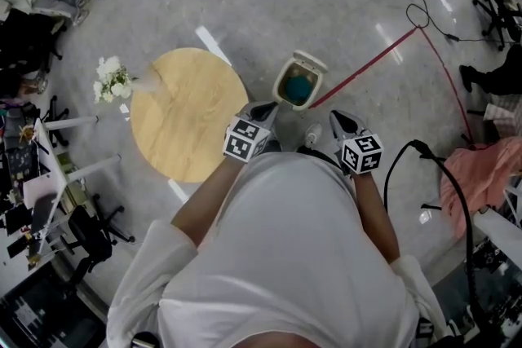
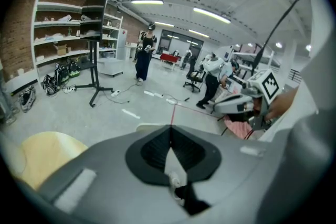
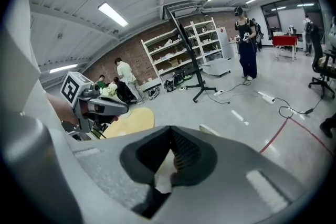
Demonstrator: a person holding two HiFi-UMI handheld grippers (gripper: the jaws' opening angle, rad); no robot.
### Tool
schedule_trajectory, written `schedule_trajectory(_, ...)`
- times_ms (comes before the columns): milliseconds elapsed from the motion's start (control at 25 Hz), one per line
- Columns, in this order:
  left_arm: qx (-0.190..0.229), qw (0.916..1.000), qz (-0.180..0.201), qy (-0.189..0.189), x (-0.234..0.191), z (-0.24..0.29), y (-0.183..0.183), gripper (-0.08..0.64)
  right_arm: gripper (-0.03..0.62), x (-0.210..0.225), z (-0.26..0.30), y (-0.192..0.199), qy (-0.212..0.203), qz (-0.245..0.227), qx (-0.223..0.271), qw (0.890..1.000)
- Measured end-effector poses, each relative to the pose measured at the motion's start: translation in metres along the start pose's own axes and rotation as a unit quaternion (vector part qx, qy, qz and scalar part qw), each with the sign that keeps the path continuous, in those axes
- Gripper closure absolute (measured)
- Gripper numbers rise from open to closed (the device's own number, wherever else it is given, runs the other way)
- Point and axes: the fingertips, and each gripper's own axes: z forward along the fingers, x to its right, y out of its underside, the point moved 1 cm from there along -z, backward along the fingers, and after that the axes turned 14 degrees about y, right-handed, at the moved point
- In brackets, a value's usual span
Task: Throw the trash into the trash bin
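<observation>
**Trash bin** (image 1: 281, 87): is being stood on the floor (image 1: 367, 4) with its lid open, just beside the round wooden counter (image 1: 183, 122). Teal trash (image 1: 300, 87) is being contained inside it.

**Left gripper** (image 1: 267, 107): is being held in the air near the bin, jaws pressed together, nothing between them.

**Right gripper** (image 1: 339, 118): is being held alongside, jaws likewise together, nothing clamped.

**White flowers** (image 1: 110, 79): are being displayed at the counter's left edge.
</observation>
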Motion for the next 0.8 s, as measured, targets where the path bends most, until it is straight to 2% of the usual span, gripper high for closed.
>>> schedule_trajectory(800, -0.004, 1.0000, -0.004, 0.008, 0.0025, 0.0064, -0.0054, 0.554, 0.594, 0.0059, -0.0016, -0.0041, 0.004, 0.005, 0.009, 1.000)
